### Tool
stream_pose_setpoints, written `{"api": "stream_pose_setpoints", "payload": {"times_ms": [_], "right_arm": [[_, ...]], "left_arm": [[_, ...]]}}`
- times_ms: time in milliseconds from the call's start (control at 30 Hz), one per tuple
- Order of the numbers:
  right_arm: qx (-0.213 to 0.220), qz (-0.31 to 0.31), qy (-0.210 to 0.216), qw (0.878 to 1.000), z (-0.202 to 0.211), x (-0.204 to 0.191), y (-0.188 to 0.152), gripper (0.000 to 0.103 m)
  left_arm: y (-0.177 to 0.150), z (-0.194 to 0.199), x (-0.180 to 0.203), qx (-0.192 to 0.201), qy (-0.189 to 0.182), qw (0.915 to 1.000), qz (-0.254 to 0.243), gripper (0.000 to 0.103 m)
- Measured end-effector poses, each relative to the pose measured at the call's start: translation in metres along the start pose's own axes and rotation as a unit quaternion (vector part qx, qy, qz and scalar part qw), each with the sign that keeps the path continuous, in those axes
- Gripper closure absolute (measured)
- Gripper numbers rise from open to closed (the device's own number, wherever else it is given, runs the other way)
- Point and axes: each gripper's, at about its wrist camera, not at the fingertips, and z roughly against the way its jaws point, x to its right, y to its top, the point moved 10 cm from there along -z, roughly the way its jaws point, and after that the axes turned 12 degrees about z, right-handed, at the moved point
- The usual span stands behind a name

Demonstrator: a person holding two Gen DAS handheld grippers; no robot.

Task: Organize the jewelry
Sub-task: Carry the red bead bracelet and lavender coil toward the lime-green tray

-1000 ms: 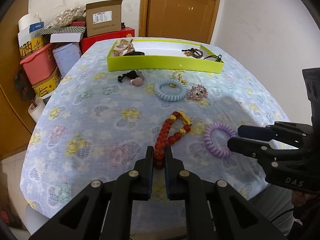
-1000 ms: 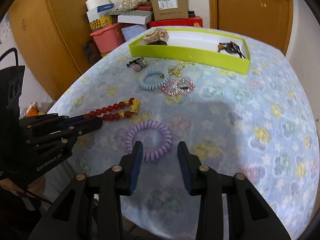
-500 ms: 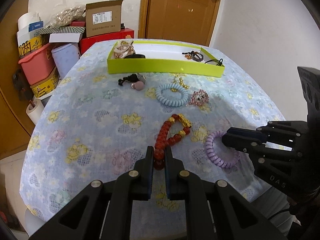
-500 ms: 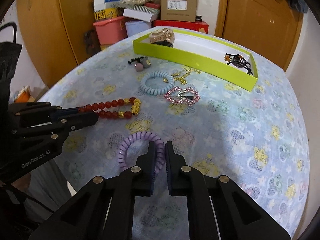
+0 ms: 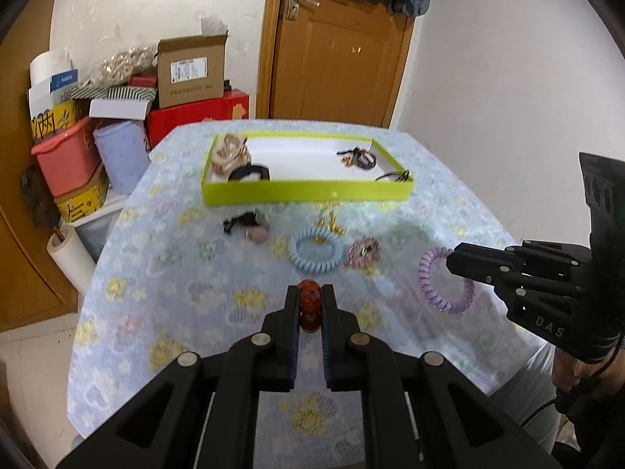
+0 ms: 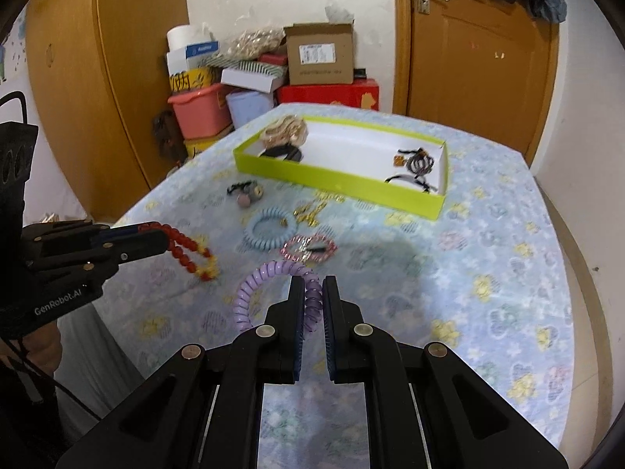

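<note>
My left gripper [image 5: 310,297] is shut on a red bead bracelet [image 5: 309,305], lifted off the flowered tablecloth; in the right wrist view the red bead bracelet [image 6: 187,252] hangs from the left gripper [image 6: 164,240]. My right gripper [image 6: 313,289] is shut on a purple spiral hair tie [image 6: 269,285], also raised; the purple spiral hair tie [image 5: 439,281] dangles from the right gripper [image 5: 453,260] in the left wrist view. A lime green tray [image 5: 304,193] at the far side holds a beige clip, a black band and dark hair ties.
On the cloth lie a blue spiral hair tie [image 5: 316,252], a pink rhinestone clip [image 5: 365,252], a gold chain [image 5: 332,224] and a black tie with pompoms [image 5: 250,224]. Boxes and tubs [image 5: 129,117] are stacked left of the table; a wooden door [image 5: 336,54] stands behind.
The right gripper closed on the purple hair tie. Both grippers then rose, lifting the bracelet and the hair tie off the cloth.
</note>
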Motion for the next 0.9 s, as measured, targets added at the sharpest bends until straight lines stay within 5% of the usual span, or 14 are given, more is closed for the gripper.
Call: {"api": "stream_pose_setpoints", "payload": {"times_ms": [467,900], "right_arm": [[0.030,0.001,-0.020,0.999,0.008,0.027,0.035,0.094],[0.039,-0.014,-0.042,0.998,-0.016,0.088,0.079,0.094]], "left_arm": [[0.051,0.000,0.015,0.028,-0.006,0.9992,-0.027,0.093],[0.120,-0.044,0.016,0.027,-0.008,0.9993,-0.026,0.093]]}}
